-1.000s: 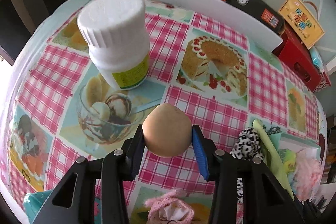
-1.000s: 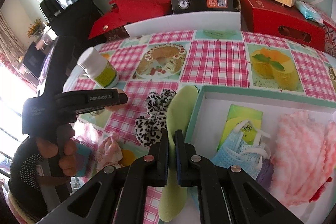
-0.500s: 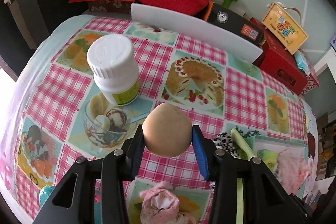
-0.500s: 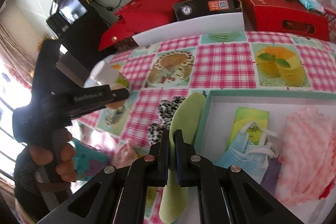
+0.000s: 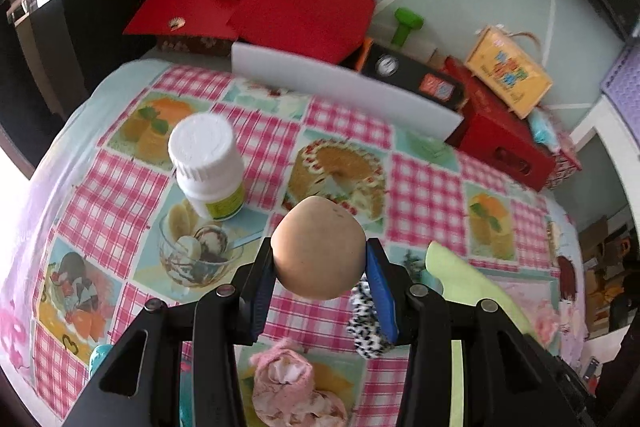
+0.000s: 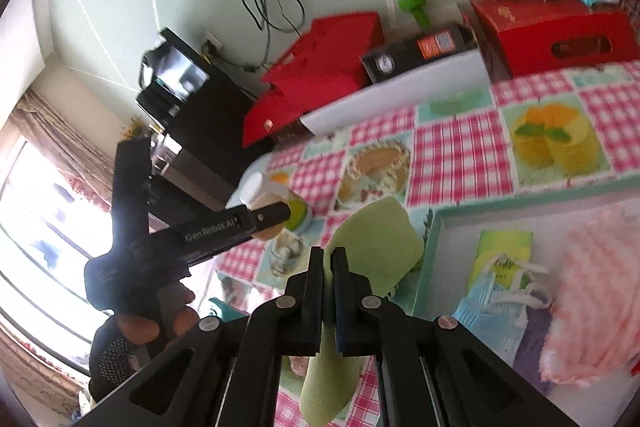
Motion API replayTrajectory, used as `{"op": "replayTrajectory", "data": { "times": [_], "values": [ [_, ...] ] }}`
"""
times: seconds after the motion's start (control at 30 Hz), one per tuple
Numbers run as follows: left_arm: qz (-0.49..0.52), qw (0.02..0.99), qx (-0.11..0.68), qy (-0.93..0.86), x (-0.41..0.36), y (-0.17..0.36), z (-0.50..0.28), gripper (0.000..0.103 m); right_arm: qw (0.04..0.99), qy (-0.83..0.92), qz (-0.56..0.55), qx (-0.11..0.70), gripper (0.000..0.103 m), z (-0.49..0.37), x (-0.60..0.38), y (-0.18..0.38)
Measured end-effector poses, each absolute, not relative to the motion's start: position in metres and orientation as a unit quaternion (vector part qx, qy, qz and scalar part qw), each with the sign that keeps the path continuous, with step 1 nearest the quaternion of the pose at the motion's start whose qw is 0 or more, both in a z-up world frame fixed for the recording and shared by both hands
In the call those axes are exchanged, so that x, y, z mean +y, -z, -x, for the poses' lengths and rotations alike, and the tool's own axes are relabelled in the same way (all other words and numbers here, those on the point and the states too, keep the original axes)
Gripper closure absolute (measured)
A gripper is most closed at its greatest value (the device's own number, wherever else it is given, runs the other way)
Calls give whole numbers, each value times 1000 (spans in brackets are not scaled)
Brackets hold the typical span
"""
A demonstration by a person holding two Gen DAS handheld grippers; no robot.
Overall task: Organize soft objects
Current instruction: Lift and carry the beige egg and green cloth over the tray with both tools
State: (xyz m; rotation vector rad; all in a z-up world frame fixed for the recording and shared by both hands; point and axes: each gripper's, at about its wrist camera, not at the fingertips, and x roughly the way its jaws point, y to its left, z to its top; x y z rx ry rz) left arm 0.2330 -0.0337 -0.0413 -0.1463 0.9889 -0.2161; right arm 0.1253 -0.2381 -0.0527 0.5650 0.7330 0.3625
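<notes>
Left wrist: left hand-held gripper (image 5: 320, 259) clamps tan ball (image 5: 318, 247); right (image 6: 329, 267) pinches green insole (image 6: 372, 243).

Daylight floods in from a blown-out window (image 6: 36, 227) at left; both fisheye views bend at dark corners, with motion blur smearing the table (image 5: 424, 187).

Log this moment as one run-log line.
left gripper: shut on tan ball | right gripper: shut on green insole | both lifted | tray: holds masks, pink cloth
</notes>
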Motion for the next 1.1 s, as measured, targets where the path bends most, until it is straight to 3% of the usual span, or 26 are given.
{"op": "replayTrajectory", "data": {
  "times": [0.53,1.1],
  "values": [
    [46,886,406,221,-88,-17,-178,58,936,-79,-274,208,99,-40,-312,-27],
    [-45,851,438,287,-177,18,-144,57,934,141,-253,208,99,17,-395,-29]
  ]
}}
